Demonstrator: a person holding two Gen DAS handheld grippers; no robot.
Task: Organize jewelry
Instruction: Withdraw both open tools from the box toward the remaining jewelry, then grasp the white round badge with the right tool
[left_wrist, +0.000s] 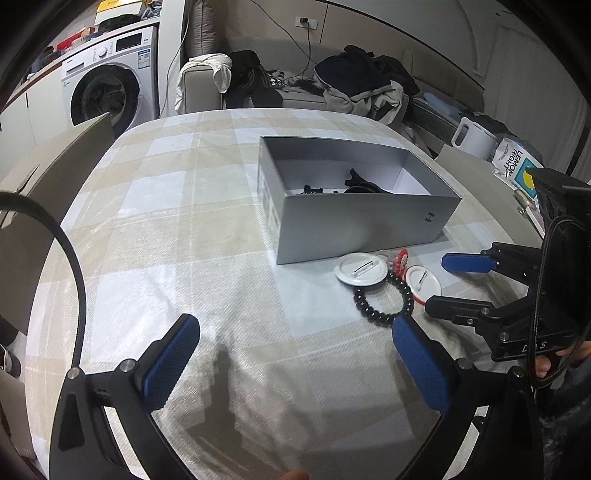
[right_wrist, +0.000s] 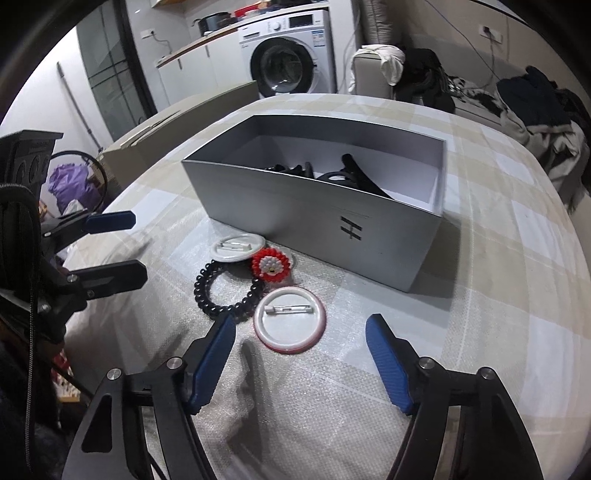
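Nearby, Jewelry Waiting Beside the Grey Box

Now we are holding both tongs wide and empty: our left gripper (left_wrist: 295, 354) and right gripper (right_wrist: 301, 356). The black beaded bracelet (right_wrist: 225, 288), red-rimmed white pin badge (right_wrist: 290, 319) and red-and-white beaded flower (right_wrist: 271, 266) are lying beside the grey cardboard box (right_wrist: 314, 221). A carton (left_wrist: 517, 168) is reading "LEMON RIGHT".

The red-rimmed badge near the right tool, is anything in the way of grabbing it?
Nothing visible. The red-rimmed badge lies flat on the cloth just ahead of the open right tool, with bare cloth between them.
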